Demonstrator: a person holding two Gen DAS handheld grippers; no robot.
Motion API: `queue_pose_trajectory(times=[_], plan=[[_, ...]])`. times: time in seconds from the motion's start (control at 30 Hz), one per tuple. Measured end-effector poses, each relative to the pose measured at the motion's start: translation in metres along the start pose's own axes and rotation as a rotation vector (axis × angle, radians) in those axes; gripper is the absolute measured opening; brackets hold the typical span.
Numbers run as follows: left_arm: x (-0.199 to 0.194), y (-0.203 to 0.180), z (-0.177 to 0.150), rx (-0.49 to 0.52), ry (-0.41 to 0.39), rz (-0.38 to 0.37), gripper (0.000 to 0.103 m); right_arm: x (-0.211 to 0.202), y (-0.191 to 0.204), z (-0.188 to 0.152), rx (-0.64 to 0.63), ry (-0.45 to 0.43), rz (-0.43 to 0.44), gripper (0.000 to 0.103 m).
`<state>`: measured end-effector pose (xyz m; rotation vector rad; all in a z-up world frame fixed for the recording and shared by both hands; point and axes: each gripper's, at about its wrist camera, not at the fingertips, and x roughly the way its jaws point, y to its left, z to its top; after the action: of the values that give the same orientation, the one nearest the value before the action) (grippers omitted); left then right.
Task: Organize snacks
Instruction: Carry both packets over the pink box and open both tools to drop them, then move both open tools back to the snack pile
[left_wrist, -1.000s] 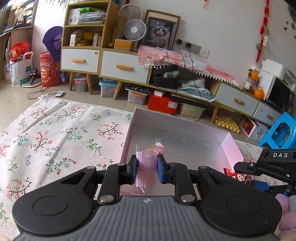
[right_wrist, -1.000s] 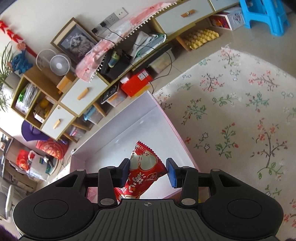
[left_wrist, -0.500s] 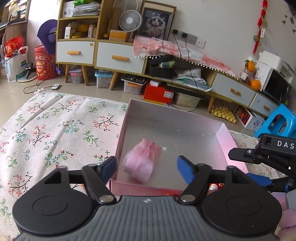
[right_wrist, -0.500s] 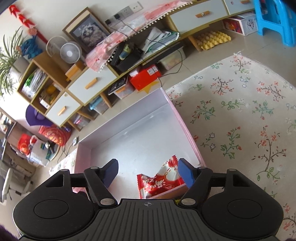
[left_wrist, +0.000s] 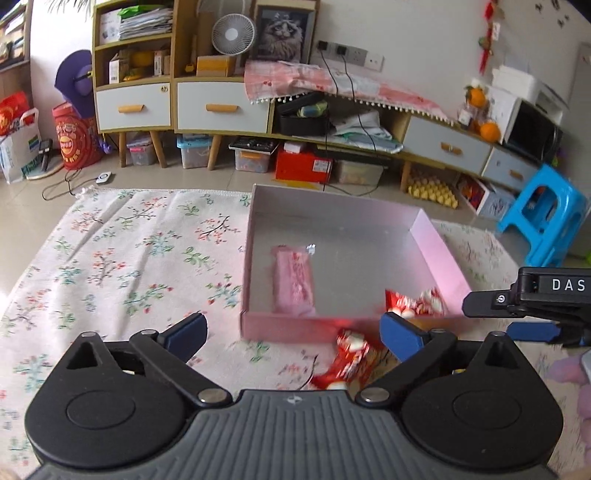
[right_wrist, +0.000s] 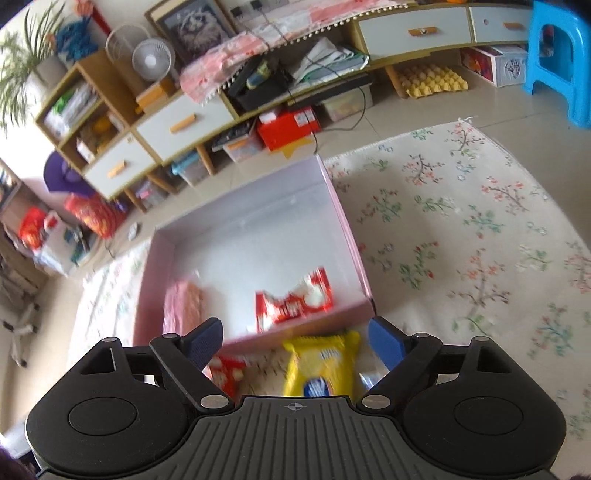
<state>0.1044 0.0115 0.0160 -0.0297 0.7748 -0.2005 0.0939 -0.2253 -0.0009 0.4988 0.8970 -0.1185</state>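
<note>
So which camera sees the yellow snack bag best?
The right wrist view: the yellow snack bag lies in plain sight on the rug in front of the pink box. The left wrist view doesn't show it.

White letters "DAS" on the black right gripper (left_wrist: 532, 317) body.

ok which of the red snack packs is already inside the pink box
The red pack lying by the pink box's near wall, beside the pink packet. The other red pack lies outside on the cloth.

Glossy plastic snack wrappers (left_wrist: 293, 282) lie in a matt cardboard box (left_wrist: 439, 251).
</note>
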Motion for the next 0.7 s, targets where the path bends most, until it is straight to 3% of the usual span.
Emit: queue_pose_trajectory(times=[0.2, 0.5, 0.7], plan=[[-0.014, 0.006, -0.009, 0.068, 0.021, 0.02, 0.102, -0.014, 0.002, -0.018, -0.065, 0.057, -0.005, 0.089], [-0.028, 0.022, -0.033, 0.092, 0.129, -0.016, 0.102, -0.024, -0.001, -0.036, -0.011, 0.123, 0.072, 0.09], [-0.032, 0.036, -0.053, 0.085, 0.182, -0.046, 0.102, -0.03, 0.018, -0.055, -0.198, 0.103, 0.108, 0.09]])
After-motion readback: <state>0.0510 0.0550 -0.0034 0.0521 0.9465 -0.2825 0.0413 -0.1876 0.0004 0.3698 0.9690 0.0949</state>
